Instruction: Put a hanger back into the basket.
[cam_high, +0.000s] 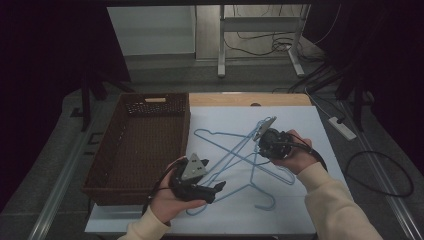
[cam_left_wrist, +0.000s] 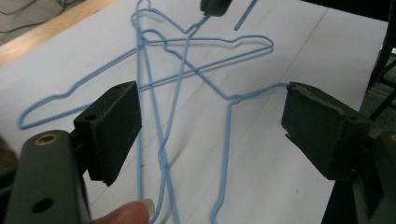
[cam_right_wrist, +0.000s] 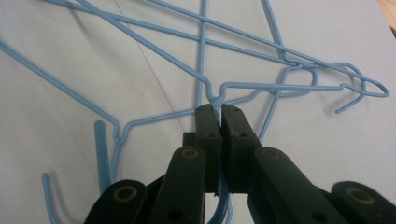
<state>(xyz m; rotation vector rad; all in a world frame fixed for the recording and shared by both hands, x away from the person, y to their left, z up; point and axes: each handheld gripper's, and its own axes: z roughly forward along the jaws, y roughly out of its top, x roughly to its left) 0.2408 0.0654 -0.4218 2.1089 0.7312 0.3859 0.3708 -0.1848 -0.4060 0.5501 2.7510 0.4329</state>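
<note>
A pale blue sheet (cam_high: 300, 125) covers the table top, with a strip of bare wood (cam_high: 225, 99) along its far edge. The sheet's right and near margins lie bare, giving room on those sides. On the left, a dark brown woven basket (cam_high: 105, 165) stands flush against the sheet's left edge; its near right corner is close to the left hand (cam_high: 167, 202).

In the middle of the sheet lies a tangle of light blue wire hangers (cam_high: 235, 150), crossing one another, their hooks pointing toward the near edge and toward the right. The pile sits between the two hands, apart from the basket.

The right gripper (cam_high: 263, 139) is over the far right part of the tangle. In the right gripper view its jaws are pinched together on one hanger's wire (cam_right_wrist: 215, 105) at the twisted neck just below the hook, the wire running down between the pads.

The left gripper (cam_high: 217, 186) is at the near left of the pile, just by the basket's corner. In the left gripper view its jaws stand wide apart with nothing pressed between them; several hanger wires (cam_left_wrist: 163, 140) lie on the sheet in the gap, and a bend of one wire (cam_left_wrist: 261, 89) reaches close to one pad.
</note>
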